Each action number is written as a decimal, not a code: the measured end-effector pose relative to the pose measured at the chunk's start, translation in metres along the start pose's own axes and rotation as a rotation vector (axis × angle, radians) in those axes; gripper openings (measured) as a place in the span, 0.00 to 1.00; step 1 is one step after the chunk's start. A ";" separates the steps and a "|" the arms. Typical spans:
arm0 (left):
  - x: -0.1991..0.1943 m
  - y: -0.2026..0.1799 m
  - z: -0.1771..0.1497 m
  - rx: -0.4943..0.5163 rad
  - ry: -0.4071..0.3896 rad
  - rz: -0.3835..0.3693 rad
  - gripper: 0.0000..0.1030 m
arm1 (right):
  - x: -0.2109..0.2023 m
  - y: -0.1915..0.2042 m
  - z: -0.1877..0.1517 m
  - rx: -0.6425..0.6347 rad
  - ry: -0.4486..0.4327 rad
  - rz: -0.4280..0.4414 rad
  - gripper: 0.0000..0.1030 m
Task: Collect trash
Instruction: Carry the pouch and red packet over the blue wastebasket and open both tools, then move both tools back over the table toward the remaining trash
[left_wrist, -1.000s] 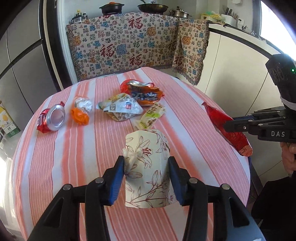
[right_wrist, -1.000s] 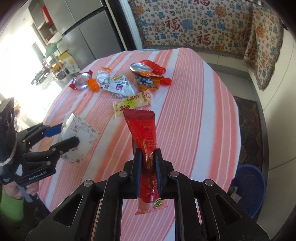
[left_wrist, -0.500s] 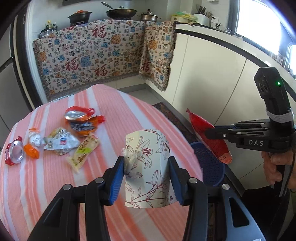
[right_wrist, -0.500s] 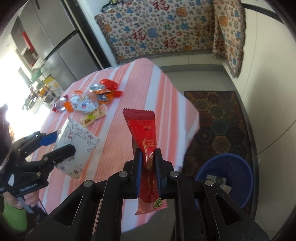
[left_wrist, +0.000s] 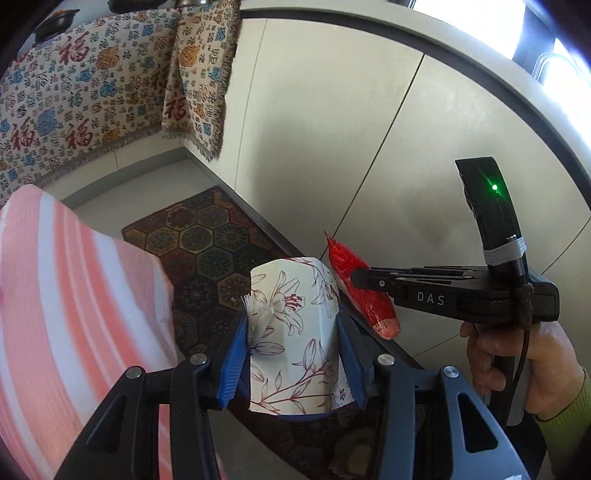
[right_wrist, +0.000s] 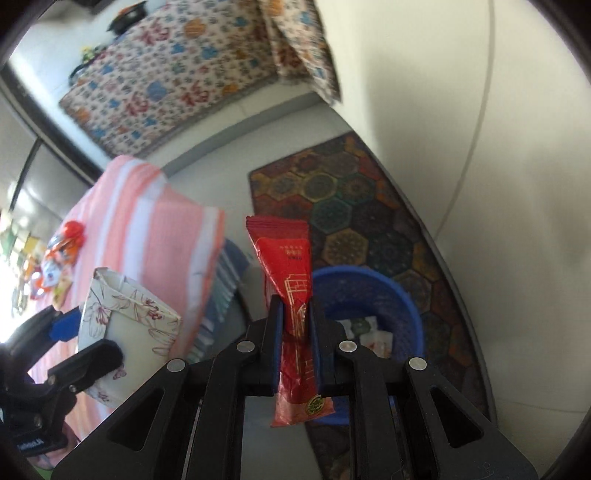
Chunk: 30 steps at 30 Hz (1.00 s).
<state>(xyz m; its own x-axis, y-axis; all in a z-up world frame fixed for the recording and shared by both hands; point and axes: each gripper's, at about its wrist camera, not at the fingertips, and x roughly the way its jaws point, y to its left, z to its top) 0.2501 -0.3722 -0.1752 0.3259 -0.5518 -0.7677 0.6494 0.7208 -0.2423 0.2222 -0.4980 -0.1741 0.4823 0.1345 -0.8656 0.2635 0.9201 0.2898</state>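
Observation:
My left gripper (left_wrist: 291, 365) is shut on a white tissue pack with a red flower print (left_wrist: 295, 332), held beyond the table's edge above the rug. The same tissue pack (right_wrist: 125, 317) shows at the lower left of the right wrist view. My right gripper (right_wrist: 295, 325) is shut on a long red snack wrapper (right_wrist: 291, 280), hanging above a blue waste basket (right_wrist: 373, 291) that holds some scraps. The red wrapper (left_wrist: 362, 291) and right gripper (left_wrist: 354, 278) sit just right of the tissue pack. Several wrappers (right_wrist: 59, 254) lie on the table far left.
The pink-striped tablecloth (left_wrist: 74, 295) hangs at the left. A dark hexagon-patterned rug (right_wrist: 351, 221) covers the floor along pale cabinet doors (left_wrist: 369, 129). A patterned cloth (left_wrist: 92, 85) drapes the counter behind. A person's hand (left_wrist: 517, 365) grips the right tool.
Both grippers swung right, off the table and over the floor, each keeping its load. The blue basket now lies right under the red wrapper, and the table has slid to the left.

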 end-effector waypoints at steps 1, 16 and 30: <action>0.011 -0.002 0.001 -0.001 0.009 -0.006 0.46 | 0.005 -0.010 -0.001 0.019 0.002 -0.003 0.12; 0.109 -0.018 -0.009 -0.014 0.119 0.002 0.54 | 0.033 -0.059 -0.002 0.168 0.035 0.025 0.37; -0.069 0.025 -0.069 -0.043 -0.048 0.212 0.62 | -0.008 0.029 -0.016 -0.083 -0.168 -0.074 0.72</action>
<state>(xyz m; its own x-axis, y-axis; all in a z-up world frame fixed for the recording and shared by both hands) 0.1963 -0.2872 -0.1694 0.4845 -0.4048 -0.7755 0.5336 0.8392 -0.1047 0.2123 -0.4661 -0.1651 0.5988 0.0081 -0.8009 0.2374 0.9532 0.1871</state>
